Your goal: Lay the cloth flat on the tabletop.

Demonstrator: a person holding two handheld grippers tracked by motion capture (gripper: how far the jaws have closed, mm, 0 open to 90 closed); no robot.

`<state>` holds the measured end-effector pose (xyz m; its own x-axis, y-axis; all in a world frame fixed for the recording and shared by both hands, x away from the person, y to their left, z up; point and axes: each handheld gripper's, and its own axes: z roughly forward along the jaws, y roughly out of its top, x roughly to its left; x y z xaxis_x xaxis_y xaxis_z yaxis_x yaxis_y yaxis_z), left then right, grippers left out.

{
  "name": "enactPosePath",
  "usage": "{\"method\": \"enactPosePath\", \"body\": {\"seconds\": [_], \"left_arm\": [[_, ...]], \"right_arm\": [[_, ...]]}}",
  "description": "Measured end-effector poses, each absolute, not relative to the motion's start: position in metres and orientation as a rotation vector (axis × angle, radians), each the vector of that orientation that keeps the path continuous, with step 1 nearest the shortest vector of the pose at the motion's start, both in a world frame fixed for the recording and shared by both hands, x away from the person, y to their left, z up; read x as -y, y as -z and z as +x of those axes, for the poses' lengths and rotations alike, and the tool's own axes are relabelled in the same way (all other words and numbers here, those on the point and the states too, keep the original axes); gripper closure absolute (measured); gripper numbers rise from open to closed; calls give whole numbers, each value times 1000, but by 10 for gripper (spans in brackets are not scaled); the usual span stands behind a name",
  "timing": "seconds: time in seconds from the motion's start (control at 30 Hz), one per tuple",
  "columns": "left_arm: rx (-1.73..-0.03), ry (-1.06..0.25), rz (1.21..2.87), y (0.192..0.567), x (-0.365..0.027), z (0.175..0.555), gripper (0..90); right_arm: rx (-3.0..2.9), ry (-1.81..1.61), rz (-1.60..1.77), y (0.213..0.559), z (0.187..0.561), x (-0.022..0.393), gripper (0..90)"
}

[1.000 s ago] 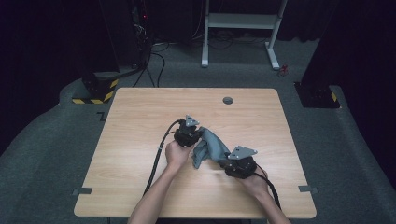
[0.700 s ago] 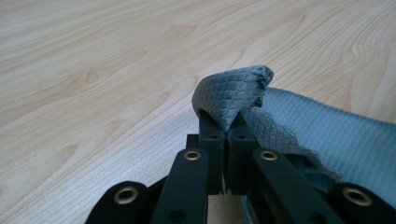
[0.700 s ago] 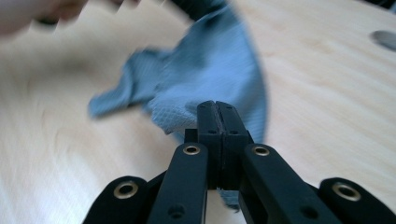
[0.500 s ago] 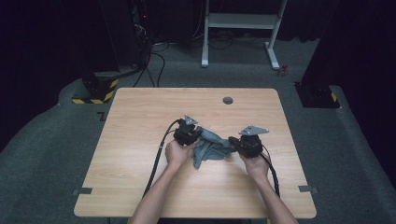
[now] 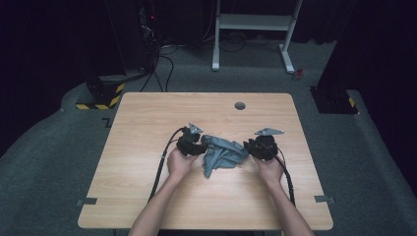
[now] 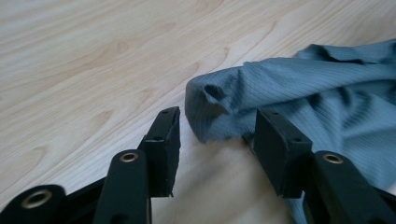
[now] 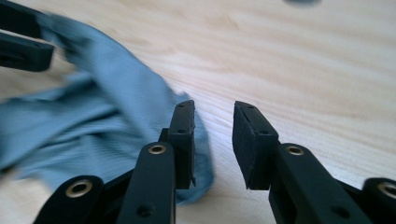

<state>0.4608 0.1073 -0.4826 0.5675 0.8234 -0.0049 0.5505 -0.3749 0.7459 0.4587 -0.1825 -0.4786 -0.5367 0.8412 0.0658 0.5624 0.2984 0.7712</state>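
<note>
A crumpled grey-blue cloth (image 5: 223, 153) lies on the wooden table (image 5: 147, 123) between my two grippers. My left gripper (image 5: 202, 146) sits at the cloth's left end. Its jaws have just been opening. In the left gripper view a folded corner of the cloth (image 6: 219, 109) lies loose between them, with the left gripper (image 6: 217, 128) not pressing on it. My right gripper (image 5: 247, 147) is at the cloth's right end. Its jaws have also just been opening. In the right gripper view the right gripper (image 7: 212, 123) has bare wood in its gap, and the cloth (image 7: 93, 116) lies beside its left jaw.
A small round dark grommet (image 5: 240, 105) sits near the table's far edge. Beyond the table stand a white desk frame (image 5: 255, 22) and a yellow-and-black striped base (image 5: 101, 96) on grey carpet. Cables trail from both grippers toward the near edge.
My right gripper moved right, drawing the cloth out sideways. Both grippers then let go, and the cloth now rests on the table between them.
</note>
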Motion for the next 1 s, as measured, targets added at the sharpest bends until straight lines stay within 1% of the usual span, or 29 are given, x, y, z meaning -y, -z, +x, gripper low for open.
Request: {"method": "enactPosePath", "body": {"seconds": [0.03, 0.07, 0.1, 0.13, 0.17, 0.2, 0.3, 0.33, 0.37, 0.4, 0.47, 0.53, 0.57, 0.6, 0.63, 0.67, 0.77, 0.83, 0.9, 0.93, 1.0], "left_arm": [[-1078, -474, 2066, 481, -111, 454, 512], [-1064, -455, 2057, 480, -112, 446, 527], [-1038, -436, 2061, 480, -113, 439, 527], [-1010, -420, 2075, 480, -112, 431, 543], [-982, -409, 2087, 482, -110, 423, 543], [-940, -401, 2119, 487, -104, 412, 547], [-930, -410, 2144, 493, -97, 405, 537], [-927, -425, 2161, 496, -94, 403, 530], [-924, -432, 2177, 502, -89, 401, 518], [-924, -432, 2177, 502, -89, 401, 520], [-927, -431, 2192, 505, -86, 401, 527], [-931, -434, 2198, 508, -85, 403, 563], [-931, -438, 2205, 509, -84, 404, 594], [-929, -441, 2218, 510, -83, 406, 663], [-929, -441, 2218, 510, -83, 406, 709], [-922, -445, 2224, 510, -83, 407, 709], [-904, -452, 2231, 509, -82, 407, 824], [-904, -455, 2216, 506, -85, 406, 849], [-908, -443, 2184, 500, -91, 406, 849], [-922, -433, 2149, 494, -100, 405, 849], [-929, -419, 2135, 491, -104, 405, 849]], "right_arm": [[-2224, -1124, 1217, 475, 451, 182, 691], [-2266, -1164, 1127, 471, 435, 176, 703], [-2266, -1164, 1127, 471, 435, 176, 703], [-2338, -1155, 1017, 473, 421, 167, 719], [-2338, -1155, 1017, 473, 421, 167, 719], [-2393, -1115, 938, 481, 412, 157, 728], [-2430, -1098, 921, 490, 409, 151, 725], [-2439, -1088, 923, 494, 408, 148, 718], [-2462, -1076, 918, 502, 408, 143, 687], [-2471, -1066, 923, 505, 408, 141, 674], [-2475, -1051, 913, 507, 409, 139, 669], [-2486, -1021, 909, 511, 412, 136, 674], [-2489, -1010, 918, 512, 413, 135, 694], [-2507, -983, 921, 516, 416, 135, 763], [-2507, -983, 921, 516, 416, 135, 763], [-2500, -978, 917, 516, 416, 135, 806], [-2504, -969, 909, 515, 417, 136, 880], [-2493, -977, 899, 512, 415, 138, 889], [-2483, -993, 898, 510, 414, 139, 890], [-2466, -1020, 894, 502, 410, 144, 890], [-2464, -1024, 892, 500, 409, 146, 890]]}}
